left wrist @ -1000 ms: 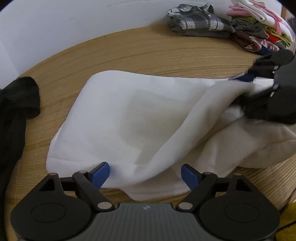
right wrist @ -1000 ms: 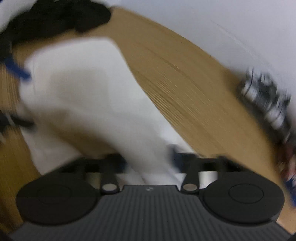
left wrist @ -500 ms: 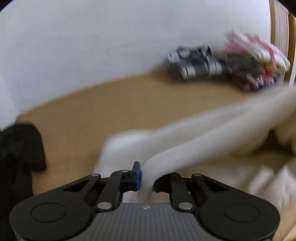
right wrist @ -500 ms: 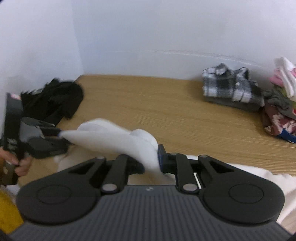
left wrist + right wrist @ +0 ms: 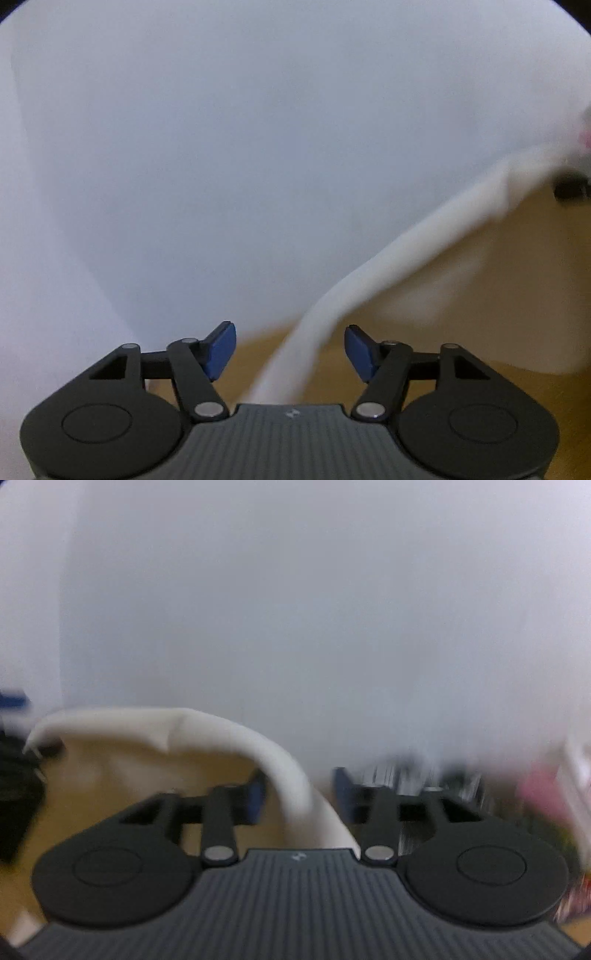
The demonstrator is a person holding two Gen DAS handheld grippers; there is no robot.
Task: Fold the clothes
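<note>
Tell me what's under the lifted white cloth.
Under the white cloth only bare wooden table shows, with a black garment beside it. Whatever lies behind the hanging fabric is hidden.

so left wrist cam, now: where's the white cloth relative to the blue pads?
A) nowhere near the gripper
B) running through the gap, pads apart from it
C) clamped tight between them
B: the white cloth passes between the left gripper's spread pads, which have just been opening.
</note>
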